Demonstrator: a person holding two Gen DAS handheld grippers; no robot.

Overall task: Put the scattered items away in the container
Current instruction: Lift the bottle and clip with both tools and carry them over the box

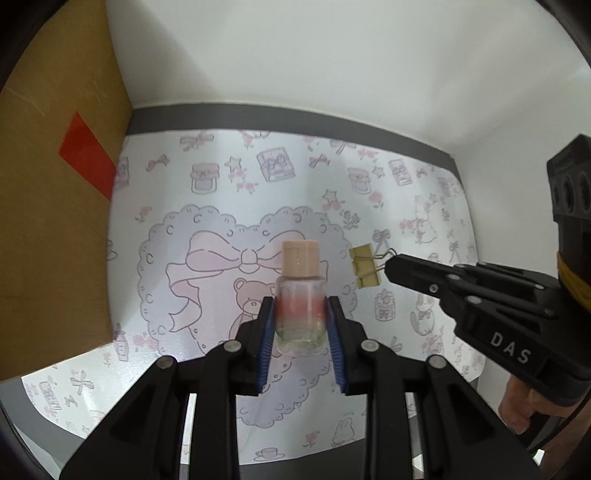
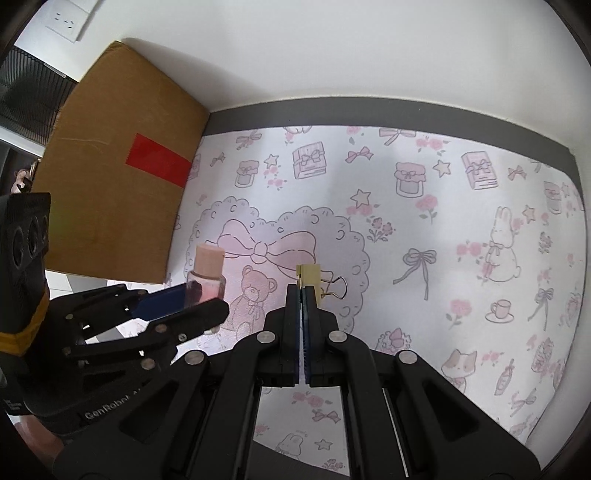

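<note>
We have the bottle [image 1: 300, 295] clamped in our left hand-held gripper [image 1: 301, 325] and the binder clip [image 2: 309, 275] pinched in the right hand-held gripper [image 2: 303, 295]; both have yet to reach the cardboard box [image 2: 122, 166]

There are two handheld black grippers, the left gripper [image 1: 300, 317] and the right gripper [image 2: 303, 295], each carrying one item. The loose items number two: one small clear bottle [image 1: 300, 295] with a peach cap and pinkish liquid, and one gold binder clip [image 1: 364, 267]. One brown cardboard box [image 2: 122, 166] with one red tape patch stands at the left, one patterned mat [image 2: 424, 258] printed with bows, jars, a bear and rabbits covers the table, and one white wall socket [image 2: 68, 18] shows in the right wrist view.
</note>
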